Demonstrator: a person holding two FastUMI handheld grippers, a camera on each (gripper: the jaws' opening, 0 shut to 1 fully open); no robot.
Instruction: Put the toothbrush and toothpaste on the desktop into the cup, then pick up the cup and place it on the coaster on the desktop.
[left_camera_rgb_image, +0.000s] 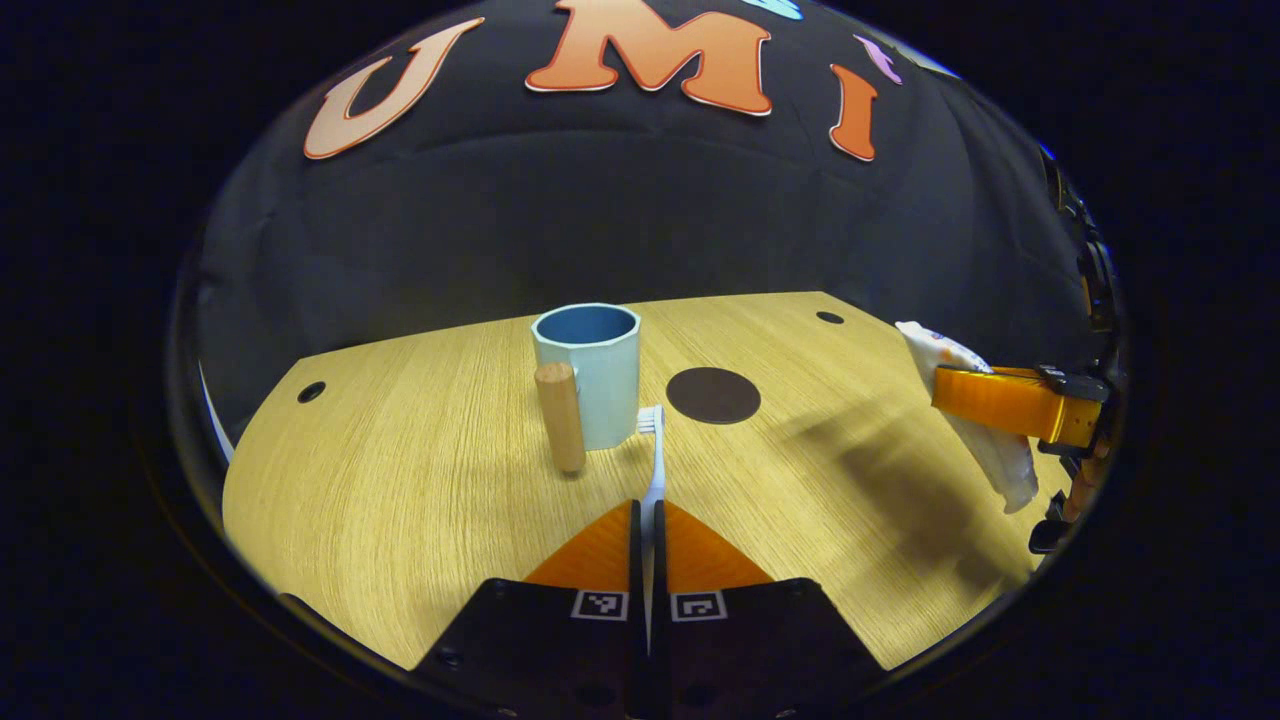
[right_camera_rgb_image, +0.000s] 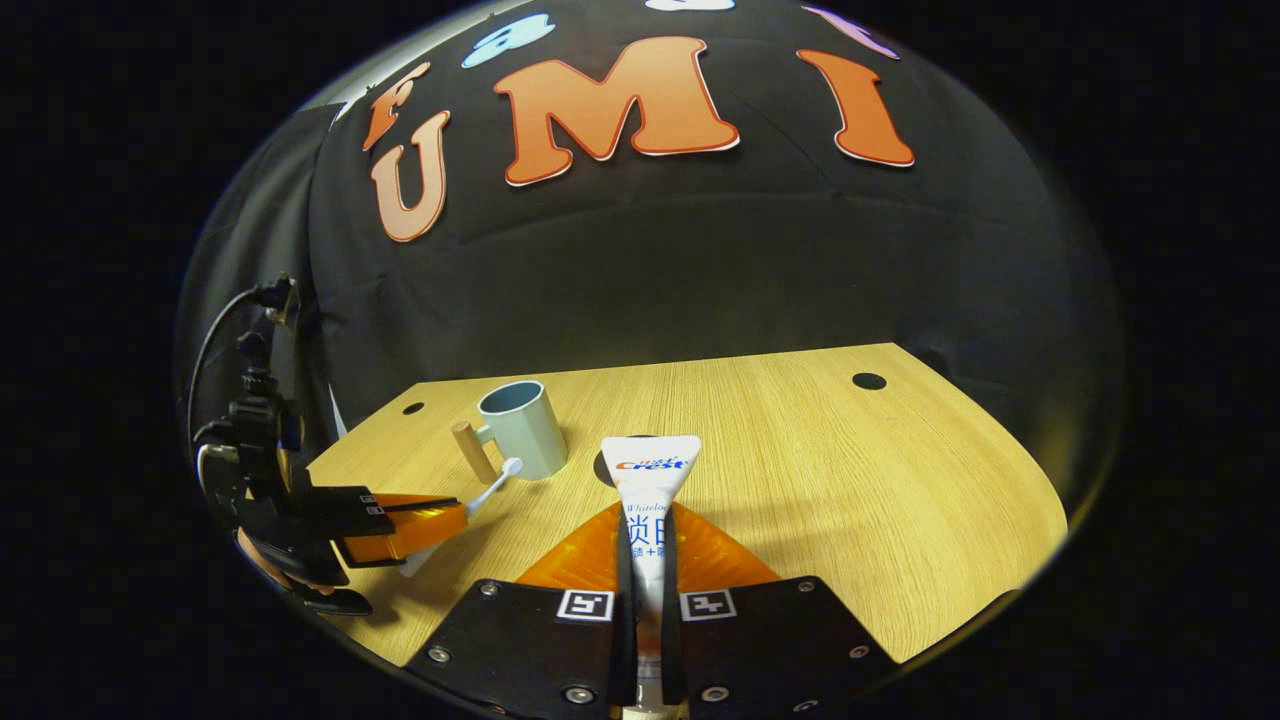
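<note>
Left tool (left_camera_rgb_image: 647, 520) clamps the toothbrush (left_camera_rgb_image: 653, 470) short of the cup (left_camera_rgb_image: 590, 375); right tool (right_camera_rgb_image: 647, 530) grips the printed toothpaste (right_camera_rgb_image: 650, 490).

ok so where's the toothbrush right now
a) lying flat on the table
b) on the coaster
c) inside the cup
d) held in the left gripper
d: the left gripper is shut on the toothbrush, whose bristle end points toward the cup but is not yet in it.

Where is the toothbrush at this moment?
In the left gripper view the toothbrush is held between the left gripper's fingers, above the desktop, its head near the cup.
</note>
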